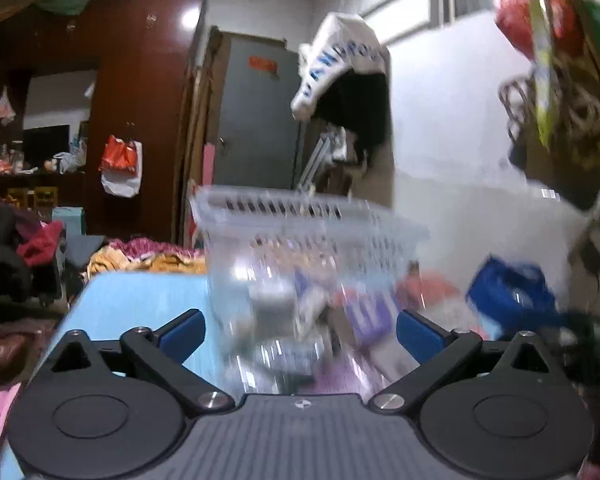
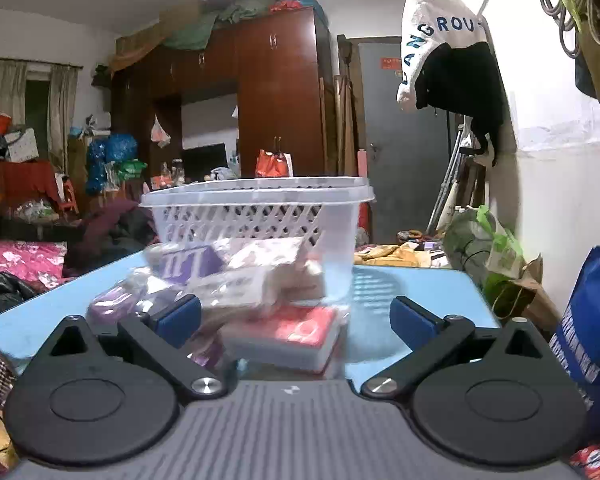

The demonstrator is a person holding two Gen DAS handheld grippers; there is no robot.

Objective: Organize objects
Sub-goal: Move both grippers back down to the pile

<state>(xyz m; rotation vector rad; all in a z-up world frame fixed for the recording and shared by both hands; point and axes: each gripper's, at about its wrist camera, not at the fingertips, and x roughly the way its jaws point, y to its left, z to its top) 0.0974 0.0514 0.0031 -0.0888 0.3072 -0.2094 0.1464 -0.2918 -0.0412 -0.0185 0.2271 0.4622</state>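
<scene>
A clear white plastic basket [image 2: 260, 212] stands on a light blue table [image 2: 412, 284]. In front of it lies a pile of wrapped packs: a purple pack [image 2: 188, 264], white tissue packs [image 2: 244, 284] and a red-and-white pack [image 2: 296, 328]. My right gripper [image 2: 295, 316] is open, its blue pads on either side of the pile, touching nothing. In the left wrist view the basket [image 1: 300, 220] is blurred, with packs [image 1: 364, 316] seen through and beside it. My left gripper [image 1: 300, 334] is open and empty close to the basket.
A blue bag [image 2: 592, 320] stands at the table's right. A green bag and a paper bag [image 2: 500, 264] lean on the white wall. A dark wardrobe [image 2: 276, 92], a grey door [image 2: 404, 120] and heaps of clothes [image 2: 28, 256] lie behind the table.
</scene>
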